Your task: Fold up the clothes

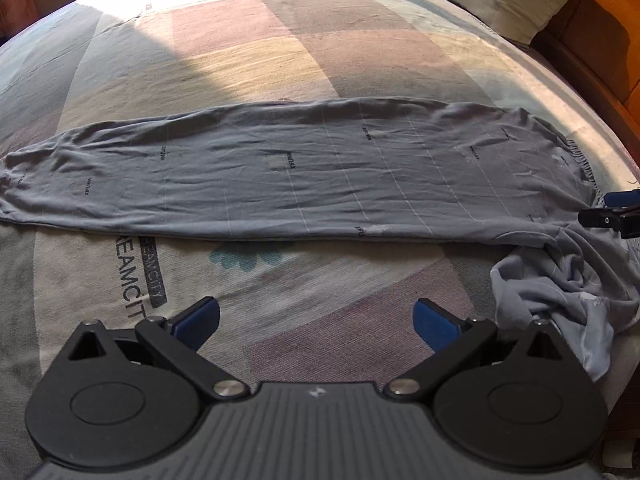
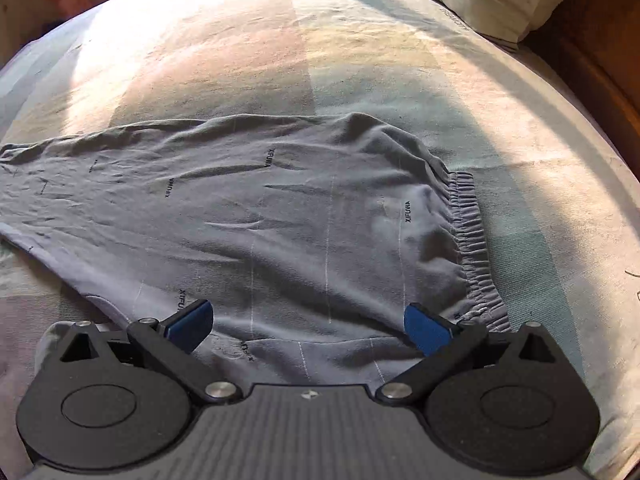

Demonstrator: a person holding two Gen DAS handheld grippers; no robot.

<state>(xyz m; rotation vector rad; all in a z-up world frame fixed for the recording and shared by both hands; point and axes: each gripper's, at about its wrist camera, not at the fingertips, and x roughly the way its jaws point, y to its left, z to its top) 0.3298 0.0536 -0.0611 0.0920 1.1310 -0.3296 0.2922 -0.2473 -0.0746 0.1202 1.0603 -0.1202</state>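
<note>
Grey trousers (image 1: 304,176) flat on patterned bedsheet (image 1: 248,48), wrinkled knit, gathered waistband (image 2: 472,240), one part seemingly bunched, left gripper (image 1: 316,322) and right gripper (image 2: 308,326) both spread, empty.

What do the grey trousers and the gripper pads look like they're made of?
Grey trousers: seemingly a thin, soft knit, matte; it lies limp with fine wrinkles and the waistband is gathered like elastic. Left gripper pads: blue, smooth, faintly glossy, probably rubber or soft plastic, on black matte hard-plastic arms; I cannot tell which.
</note>
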